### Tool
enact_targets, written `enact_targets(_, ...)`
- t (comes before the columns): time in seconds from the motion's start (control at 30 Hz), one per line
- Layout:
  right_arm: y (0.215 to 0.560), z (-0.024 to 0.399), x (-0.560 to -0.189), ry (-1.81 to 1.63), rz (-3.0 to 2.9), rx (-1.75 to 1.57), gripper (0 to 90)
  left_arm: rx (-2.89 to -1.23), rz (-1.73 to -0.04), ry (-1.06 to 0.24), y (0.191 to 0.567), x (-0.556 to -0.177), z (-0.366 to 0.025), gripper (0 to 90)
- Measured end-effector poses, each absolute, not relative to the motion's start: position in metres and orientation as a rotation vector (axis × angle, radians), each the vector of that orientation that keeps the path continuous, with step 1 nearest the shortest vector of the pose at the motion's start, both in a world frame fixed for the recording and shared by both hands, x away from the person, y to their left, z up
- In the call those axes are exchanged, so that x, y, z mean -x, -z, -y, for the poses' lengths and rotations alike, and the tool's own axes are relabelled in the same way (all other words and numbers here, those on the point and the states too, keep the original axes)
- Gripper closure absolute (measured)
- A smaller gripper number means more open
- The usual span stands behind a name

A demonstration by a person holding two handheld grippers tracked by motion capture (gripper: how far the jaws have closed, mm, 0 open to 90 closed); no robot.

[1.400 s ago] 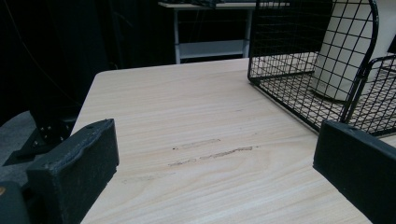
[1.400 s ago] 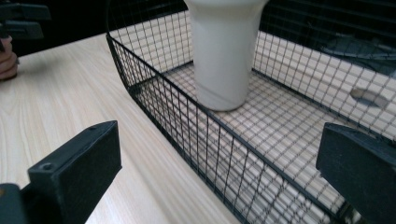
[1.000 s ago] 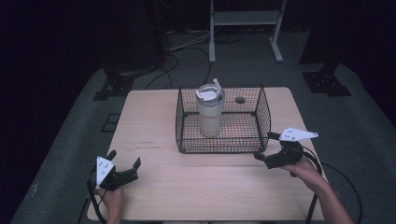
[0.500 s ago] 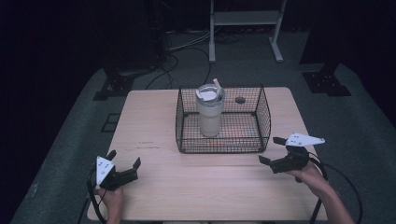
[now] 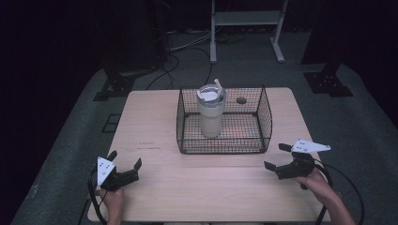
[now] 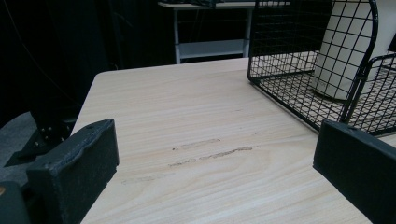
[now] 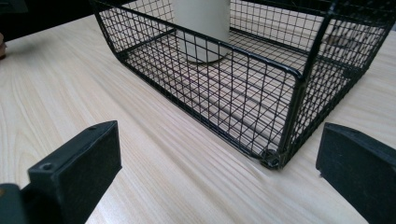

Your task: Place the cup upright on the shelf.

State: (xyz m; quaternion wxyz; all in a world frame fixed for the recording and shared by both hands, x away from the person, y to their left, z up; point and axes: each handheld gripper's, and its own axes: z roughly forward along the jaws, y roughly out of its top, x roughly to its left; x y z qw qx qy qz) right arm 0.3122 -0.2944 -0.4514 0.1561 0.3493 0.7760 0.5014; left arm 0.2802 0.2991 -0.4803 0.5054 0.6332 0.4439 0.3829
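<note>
I am holding my right tool [image 5: 276,157] above the worktop [image 5: 155,117], jaws spread wide and gripping nothing, near the front right corner of the wire basket [image 5: 265,112]. The cream tumbler [image 5: 210,112] is standing upright inside that basket, toward its left half. My left tool [image 5: 126,161] is resting low at the worktop's front left, jaws likewise spread, well apart from the basket.
</note>
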Motion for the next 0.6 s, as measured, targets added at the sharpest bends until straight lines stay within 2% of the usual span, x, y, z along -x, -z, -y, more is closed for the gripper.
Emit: enact_targets(0.6,0.477,0.310,-0.289,-1.402,-2.223,-1.061,0.0,-1.531,-1.074,-0.924,0.480,-0.280,-0.299,0.0)
